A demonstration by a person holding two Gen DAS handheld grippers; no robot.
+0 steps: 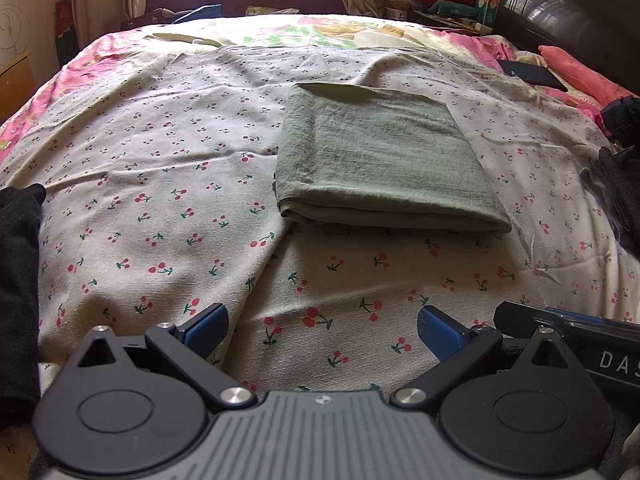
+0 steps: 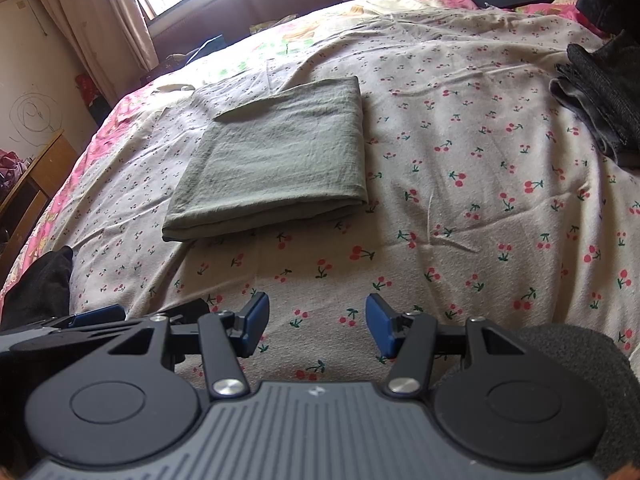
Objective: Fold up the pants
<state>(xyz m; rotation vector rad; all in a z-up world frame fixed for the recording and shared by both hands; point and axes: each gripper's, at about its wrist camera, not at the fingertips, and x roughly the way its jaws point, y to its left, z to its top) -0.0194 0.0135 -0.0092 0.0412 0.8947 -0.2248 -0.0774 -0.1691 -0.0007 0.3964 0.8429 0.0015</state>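
The grey-green pants (image 1: 380,160) lie folded into a flat rectangle on the cherry-print sheet (image 1: 160,200) in the middle of the bed. They also show in the right wrist view (image 2: 276,160). My left gripper (image 1: 322,330) is open and empty, near the bed's front edge, well short of the pants. My right gripper (image 2: 316,322) is open and empty, also back from the pants, to the right of the left one. The right gripper's body (image 1: 592,344) shows at the lower right of the left wrist view.
Dark garments lie at the bed's right side (image 2: 600,92) and at its left edge (image 1: 16,280). A black flat device (image 1: 532,74) and a pink pillow (image 1: 580,72) lie by the dark headboard (image 1: 568,8). A wooden cabinet (image 2: 28,192) stands left of the bed.
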